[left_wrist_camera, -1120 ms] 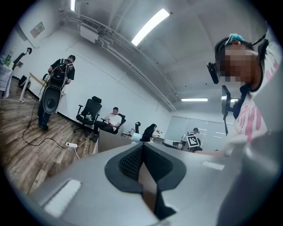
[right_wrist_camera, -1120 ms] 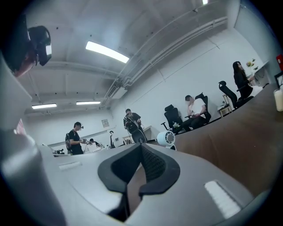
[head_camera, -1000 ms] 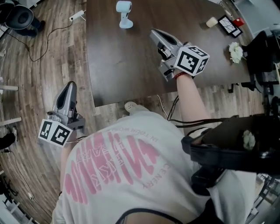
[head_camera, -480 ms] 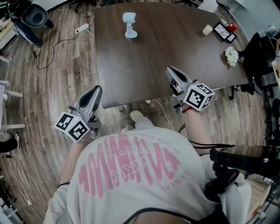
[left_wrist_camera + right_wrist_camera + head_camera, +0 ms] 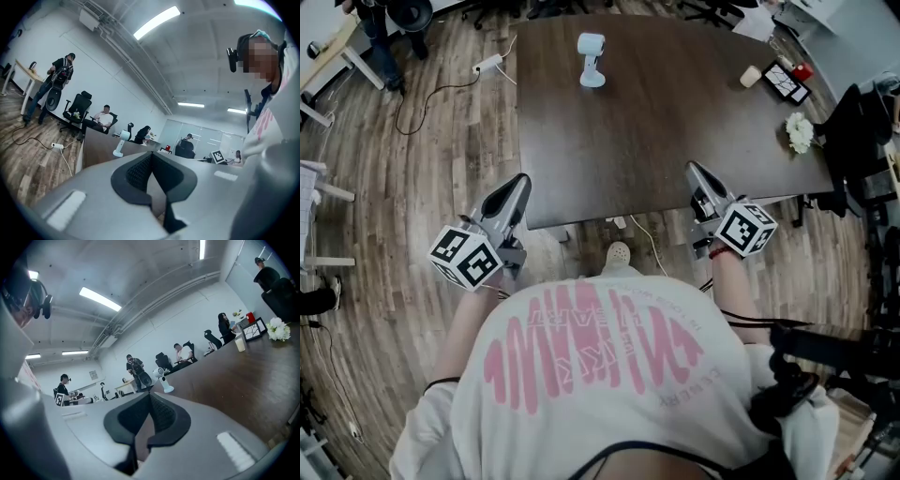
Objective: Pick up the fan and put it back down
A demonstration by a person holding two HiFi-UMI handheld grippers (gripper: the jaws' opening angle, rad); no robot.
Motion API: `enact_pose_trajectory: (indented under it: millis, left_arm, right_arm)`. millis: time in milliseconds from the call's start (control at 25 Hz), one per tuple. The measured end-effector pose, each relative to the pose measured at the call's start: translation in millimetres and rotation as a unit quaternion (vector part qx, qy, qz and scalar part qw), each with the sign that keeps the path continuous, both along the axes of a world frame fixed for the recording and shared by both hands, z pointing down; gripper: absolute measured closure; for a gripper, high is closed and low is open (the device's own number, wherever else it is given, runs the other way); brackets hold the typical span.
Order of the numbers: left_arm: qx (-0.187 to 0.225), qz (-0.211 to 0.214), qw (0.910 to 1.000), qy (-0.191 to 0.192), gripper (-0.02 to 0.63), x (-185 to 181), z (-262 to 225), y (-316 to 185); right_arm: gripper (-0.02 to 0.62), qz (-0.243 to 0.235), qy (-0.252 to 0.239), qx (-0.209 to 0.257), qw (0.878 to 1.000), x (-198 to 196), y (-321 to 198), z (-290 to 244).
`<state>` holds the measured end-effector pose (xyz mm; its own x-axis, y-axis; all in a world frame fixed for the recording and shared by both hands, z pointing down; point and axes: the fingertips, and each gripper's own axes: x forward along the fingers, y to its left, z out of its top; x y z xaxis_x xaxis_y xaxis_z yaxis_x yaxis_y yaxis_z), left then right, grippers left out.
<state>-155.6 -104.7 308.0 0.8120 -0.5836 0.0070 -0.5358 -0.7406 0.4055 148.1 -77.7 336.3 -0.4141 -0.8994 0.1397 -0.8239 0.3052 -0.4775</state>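
Observation:
A small white fan [image 5: 592,58] stands upright at the far side of the dark table [image 5: 628,141]; it also shows as the fan [image 5: 123,140] in the left gripper view and the fan [image 5: 163,379] in the right gripper view. My left gripper [image 5: 518,182] hovers over the wooden floor just off the table's near left corner, jaws shut and empty. At the table's near right edge my right gripper [image 5: 695,170] is also shut with nothing in it. Both point toward the table and are far from the fan.
A pale cup [image 5: 751,76], a framed picture [image 5: 787,80], a red item [image 5: 807,71] and white flowers [image 5: 800,131] sit along the table's right side. A black office chair [image 5: 862,131] stands at the right, and a power strip [image 5: 487,64] with cable lies on the floor. Several people sit and stand in the background.
My right gripper has drawn back from over the table to its near edge. The left gripper has shifted a little toward the table's corner. The fan has not moved.

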Motion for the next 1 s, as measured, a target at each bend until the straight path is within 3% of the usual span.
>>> enact_pose_trajectory:
  millis: [1000]
  left_arm:
    - [0.003,0.008,1.0000,0.003,0.586,-18,4,4]
  right_arm:
    - [0.592,-0.004,0.012,0.002,1.000,-19,-6,5]
